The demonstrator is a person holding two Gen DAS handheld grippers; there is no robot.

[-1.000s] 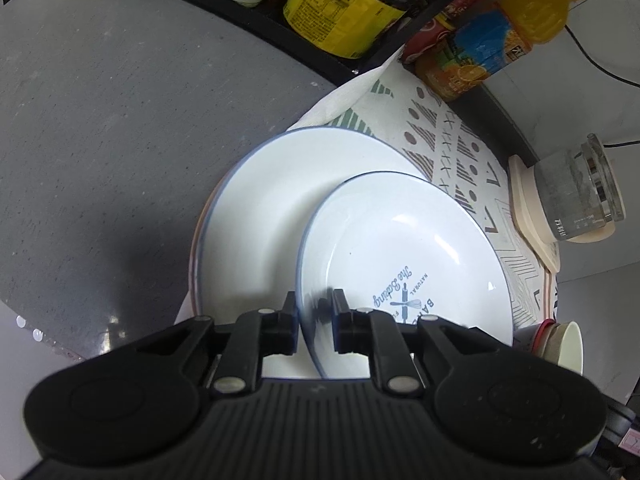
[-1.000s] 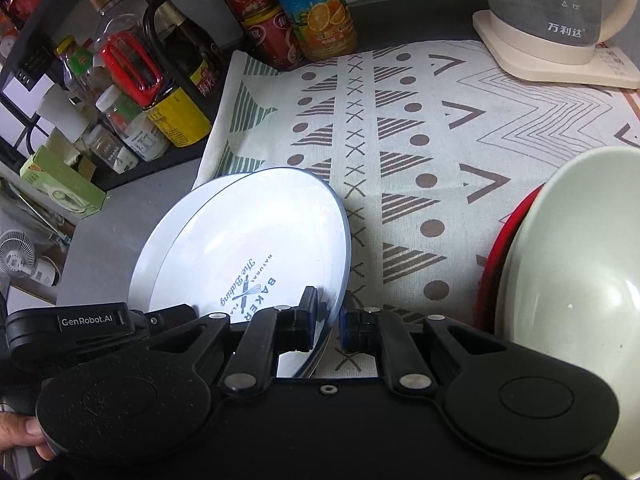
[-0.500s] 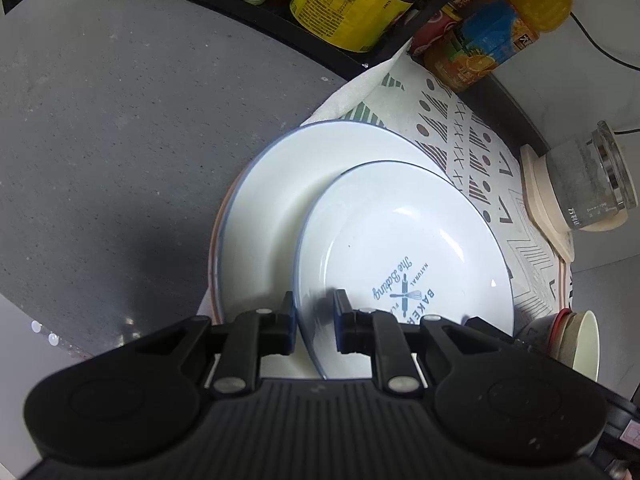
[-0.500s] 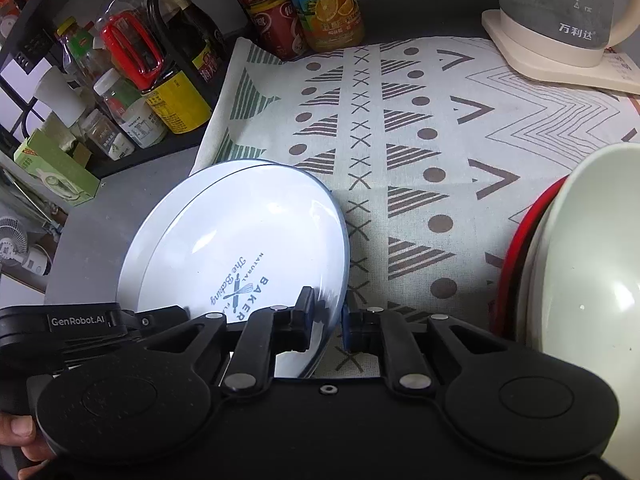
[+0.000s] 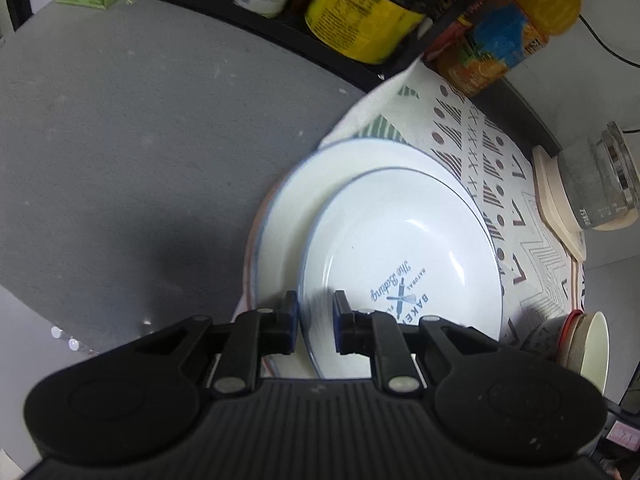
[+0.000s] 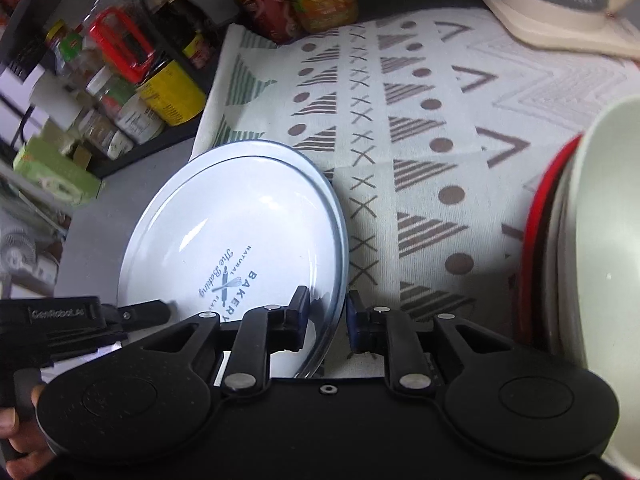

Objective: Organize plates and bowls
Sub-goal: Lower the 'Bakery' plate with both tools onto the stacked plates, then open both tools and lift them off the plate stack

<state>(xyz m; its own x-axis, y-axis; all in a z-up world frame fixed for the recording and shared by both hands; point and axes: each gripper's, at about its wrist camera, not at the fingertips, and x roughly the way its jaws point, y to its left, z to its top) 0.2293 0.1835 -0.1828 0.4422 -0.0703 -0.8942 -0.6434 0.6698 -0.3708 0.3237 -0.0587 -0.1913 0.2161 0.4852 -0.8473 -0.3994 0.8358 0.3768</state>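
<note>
A white plate printed with a blue bakery logo [image 5: 400,248] [image 6: 240,220] lies partly over a larger white blue-rimmed plate [image 5: 304,200] at the edge of the patterned cloth. My left gripper [image 5: 315,312] is shut on its near-left rim. My right gripper [image 6: 328,312] straddles the opposite rim. Its jaws are opening, and the pads stand a little off the rim that runs between them. A stack of bowls [image 6: 600,240], pale on top with a red one [image 6: 536,240] beneath, sits to the right on the cloth.
The patterned cloth [image 6: 420,120] covers the counter, with bare grey counter [image 5: 120,140] to its left. A black rack of jars and bottles [image 6: 160,92], a juice bottle [image 5: 516,36] and a glass kettle on a cream base [image 5: 592,184] line the back.
The right gripper's jaws have drawn apart from the plate's rim. The left gripper keeps its hold, and the plate has barely shifted.
</note>
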